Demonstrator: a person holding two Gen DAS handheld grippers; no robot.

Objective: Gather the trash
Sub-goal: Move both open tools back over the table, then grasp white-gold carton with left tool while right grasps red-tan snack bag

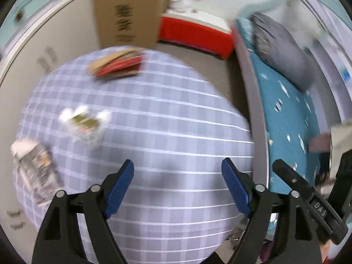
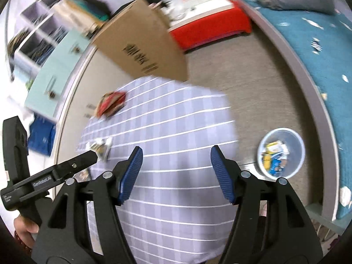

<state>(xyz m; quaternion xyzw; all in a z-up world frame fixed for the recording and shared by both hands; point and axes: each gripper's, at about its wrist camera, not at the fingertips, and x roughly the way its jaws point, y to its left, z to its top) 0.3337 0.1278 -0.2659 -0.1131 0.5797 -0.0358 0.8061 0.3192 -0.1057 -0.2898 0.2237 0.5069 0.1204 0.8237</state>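
In the left wrist view, the left tool [image 1: 177, 165] hangs over the counter [image 1: 176, 118], which is covered with a checked cloth in pale purple and white. Its two blue fingers [image 1: 120, 189] stand wide apart and nothing is between them, so it is released. On the cloth at about 10 o'clock from the tool lies a crumpled clear wrapper [image 1: 84, 122] with something yellowish inside. At 9 o'clock, at the counter's edge, lies a plastic bottle [image 1: 33, 167] on its side. Far at 11 o'clock, near the back edge, there is a red and brown flat packet [image 1: 118, 62]; it is blurred. Behind the counter at 12 o'clock stands a cardboard box [image 1: 129, 11], and a red box [image 1: 195, 34] is on the floor beside it. A bed [image 1: 290, 118] with a blue sheet runs along the 3 o'clock side, with a grey pillow [image 1: 283, 48] on it.

In the right wrist view, the right tool [image 2: 176, 154] is also over the counter [image 2: 176, 198], released, its blue fingers [image 2: 131, 173] apart and nothing held. The wrapper [image 2: 101, 147] lies at 9 o'clock and the red packet [image 2: 111, 104] at 11 o'clock. At 3 o'clock, on the floor between the counter and the bed [image 2: 308, 48], stands a round white bin [image 2: 296, 158] with yellow and blue trash [image 2: 274, 156] in it. The left tool's dark body [image 2: 50, 177] enters at 8 o'clock.
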